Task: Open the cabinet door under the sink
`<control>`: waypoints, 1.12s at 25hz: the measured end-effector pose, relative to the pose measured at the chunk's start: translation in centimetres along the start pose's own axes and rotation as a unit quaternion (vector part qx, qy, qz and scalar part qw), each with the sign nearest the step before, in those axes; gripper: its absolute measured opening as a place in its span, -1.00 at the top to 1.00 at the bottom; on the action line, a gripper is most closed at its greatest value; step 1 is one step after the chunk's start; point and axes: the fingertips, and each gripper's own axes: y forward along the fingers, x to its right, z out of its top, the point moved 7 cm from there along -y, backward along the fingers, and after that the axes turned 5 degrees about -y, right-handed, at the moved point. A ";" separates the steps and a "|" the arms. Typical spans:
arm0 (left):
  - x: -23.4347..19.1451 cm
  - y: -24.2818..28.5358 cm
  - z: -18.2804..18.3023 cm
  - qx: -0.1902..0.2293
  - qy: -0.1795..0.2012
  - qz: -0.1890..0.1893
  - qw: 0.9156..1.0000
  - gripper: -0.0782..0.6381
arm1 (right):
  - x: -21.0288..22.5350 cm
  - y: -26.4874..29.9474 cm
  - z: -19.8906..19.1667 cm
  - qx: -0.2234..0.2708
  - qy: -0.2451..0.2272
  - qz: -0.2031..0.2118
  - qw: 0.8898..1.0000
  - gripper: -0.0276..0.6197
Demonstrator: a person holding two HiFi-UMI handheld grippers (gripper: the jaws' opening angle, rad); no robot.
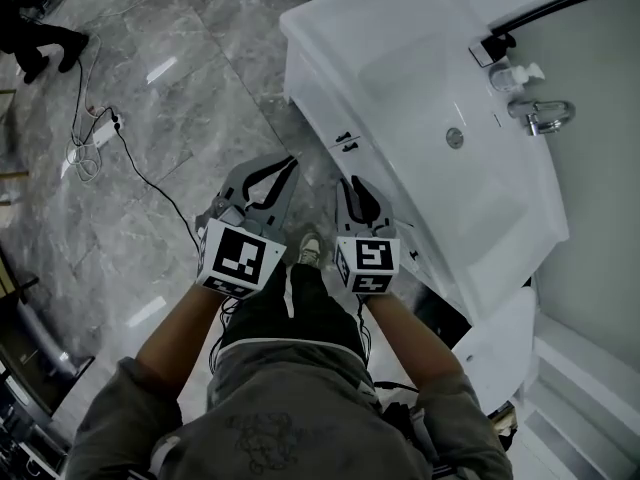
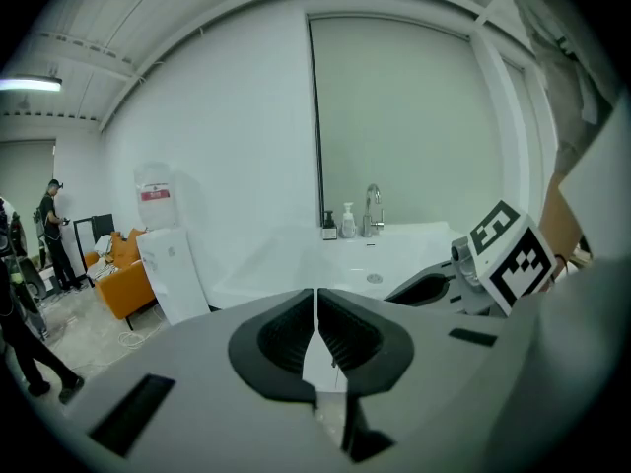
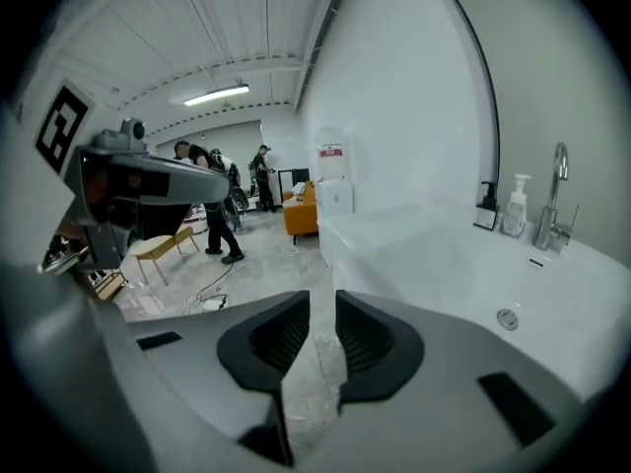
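The white sink vanity (image 1: 440,88) stands at the upper right of the head view, its cabinet front (image 1: 315,93) facing the marble floor. Two small black handles (image 1: 346,140) sit on that front. My left gripper (image 1: 290,163) hovers below and left of the handles, apart from them; in its own view the jaws (image 2: 315,294) are shut with nothing held. My right gripper (image 1: 352,182) hangs close to the cabinet front just below the handles. Its jaws (image 3: 322,299) stand open by a narrow gap with only floor showing between them. The basin (image 3: 473,264) lies to its right.
A faucet (image 1: 545,116) and a soap bottle (image 1: 515,73) stand at the back of the sink. Cables and a power strip (image 1: 100,133) lie on the floor at left. A white toilet (image 1: 500,348) is at lower right. People (image 3: 212,205) stand farther off.
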 end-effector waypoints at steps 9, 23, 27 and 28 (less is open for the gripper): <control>-0.9 7.1 -5.9 -0.035 -0.013 -0.004 0.999 0.71 | 2.7 7.8 -7.4 -0.057 -0.007 -0.026 0.998 0.59; -0.6 14.8 -15.7 -0.050 -0.052 -0.005 0.997 0.71 | 6.8 17.8 -20.1 -0.146 0.117 -0.082 0.979 0.50; -0.3 15.9 -17.5 -0.058 -0.061 -0.002 0.996 0.71 | 7.8 19.5 -21.4 -0.117 0.143 -0.086 0.979 0.50; -0.3 16.2 -17.9 -0.061 -0.062 -0.002 0.996 0.71 | 8.1 19.9 -21.5 -0.109 0.150 -0.086 0.979 0.50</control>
